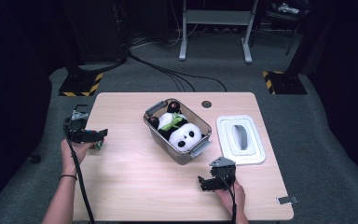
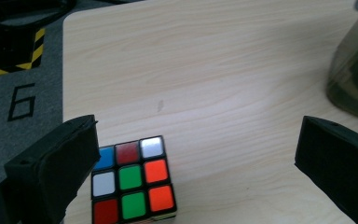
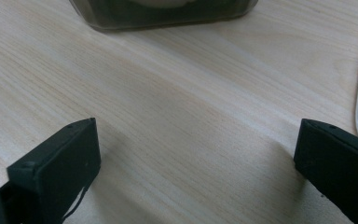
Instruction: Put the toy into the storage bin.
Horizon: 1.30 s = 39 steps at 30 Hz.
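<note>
We hold the left gripper (image 1: 103,132) low over the table (image 1: 135,182) near its left edge, jaws spread wide apart. In the left gripper view the puzzle cube (image 2: 131,181) sits flat on the wood between those jaws, just beside the left one and well apart from the right one; we cannot tell whether the near jaw touches it. Its top face shows blue, dark red and white squares in the far row, with green in the middle. In the high view the cube (image 1: 99,145) lies close to the table's left edge.

Our right gripper (image 1: 204,181) rests near the front edge, right of centre, its jaws also wide apart over bare wood. The clear bin (image 1: 193,154) with the plush panda (image 1: 182,133) stands mid-table, and the white lid (image 1: 256,156) lies toward the right edge.
</note>
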Each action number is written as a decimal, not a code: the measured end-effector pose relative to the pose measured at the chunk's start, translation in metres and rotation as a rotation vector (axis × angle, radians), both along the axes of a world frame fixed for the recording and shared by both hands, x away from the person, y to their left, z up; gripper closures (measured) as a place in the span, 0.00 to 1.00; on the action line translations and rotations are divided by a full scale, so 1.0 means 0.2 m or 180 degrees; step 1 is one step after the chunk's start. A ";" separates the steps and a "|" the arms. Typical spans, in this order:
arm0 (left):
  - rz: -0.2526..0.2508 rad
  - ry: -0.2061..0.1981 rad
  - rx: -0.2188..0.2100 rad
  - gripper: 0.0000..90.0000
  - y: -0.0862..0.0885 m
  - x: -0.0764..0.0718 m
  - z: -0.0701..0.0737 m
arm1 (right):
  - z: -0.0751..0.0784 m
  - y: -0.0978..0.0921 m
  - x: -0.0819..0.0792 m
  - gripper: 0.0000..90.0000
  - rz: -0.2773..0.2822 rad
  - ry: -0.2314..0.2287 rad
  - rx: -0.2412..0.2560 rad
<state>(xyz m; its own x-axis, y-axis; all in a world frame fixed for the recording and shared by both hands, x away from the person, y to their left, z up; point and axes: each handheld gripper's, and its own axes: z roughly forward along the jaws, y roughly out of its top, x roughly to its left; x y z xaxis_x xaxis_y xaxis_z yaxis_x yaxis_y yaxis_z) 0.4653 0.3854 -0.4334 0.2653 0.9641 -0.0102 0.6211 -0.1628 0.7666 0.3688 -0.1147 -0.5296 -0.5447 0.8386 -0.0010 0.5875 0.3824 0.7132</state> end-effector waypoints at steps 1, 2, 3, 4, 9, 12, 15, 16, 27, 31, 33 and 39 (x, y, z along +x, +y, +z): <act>0.0010 -0.0001 0.0007 0.00 0.02 0.00 -0.02 | 0.00 0.00 0.00 0.00 0.0000 0.0000 0.0000; 0.0055 0.0022 -0.0005 0.00 0.03 0.01 -0.04 | 0.00 0.00 0.00 0.00 0.0002 -0.0006 -0.0002; 0.0067 0.0021 0.0009 0.00 0.04 0.01 -0.06 | 0.00 0.00 0.00 0.00 0.0000 0.0001 0.0000; 0.0102 0.0053 -0.0030 0.00 0.05 0.01 -0.08 | 0.00 0.00 0.00 0.00 -0.0001 0.0000 0.0000; 0.0227 0.0125 -0.0026 0.00 0.10 0.03 -0.17 | 0.00 0.00 0.00 0.00 0.0001 0.0000 0.0001; 0.0318 0.0184 -0.0013 0.00 0.12 0.04 -0.23 | 0.00 0.00 0.00 0.00 0.0002 -0.0001 0.0001; 0.0393 0.0269 -0.0014 0.00 0.14 0.07 -0.28 | 0.00 0.00 0.00 0.00 0.0002 -0.0001 0.0001; 0.0425 0.0278 -0.0026 0.00 0.14 0.07 -0.29 | 0.00 0.00 0.00 0.00 0.0000 0.0000 0.0001; 0.0301 0.0240 -0.0024 0.24 0.13 0.08 -0.34 | 0.00 0.00 0.00 0.00 0.0003 -0.0001 0.0001; 0.0308 0.0191 -0.0016 0.36 0.13 0.08 -0.36 | 0.00 0.00 0.00 0.00 0.0009 -0.0005 -0.0003; 0.0306 0.0173 0.0018 0.37 0.13 0.07 -0.37 | 0.00 0.00 0.00 0.00 0.0002 0.0000 0.0001; 0.0276 0.0170 0.0022 0.38 0.12 0.07 -0.36 | 0.00 0.00 0.00 0.00 0.0002 0.0000 0.0001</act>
<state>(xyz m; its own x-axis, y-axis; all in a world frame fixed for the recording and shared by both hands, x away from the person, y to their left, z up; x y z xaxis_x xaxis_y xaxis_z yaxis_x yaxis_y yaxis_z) 0.4789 0.4099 -0.5060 0.1802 0.9835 -0.0153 0.6730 -0.1120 0.7311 0.3690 -0.1147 -0.5297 -0.5453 0.8383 -0.0009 0.5872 0.3827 0.7133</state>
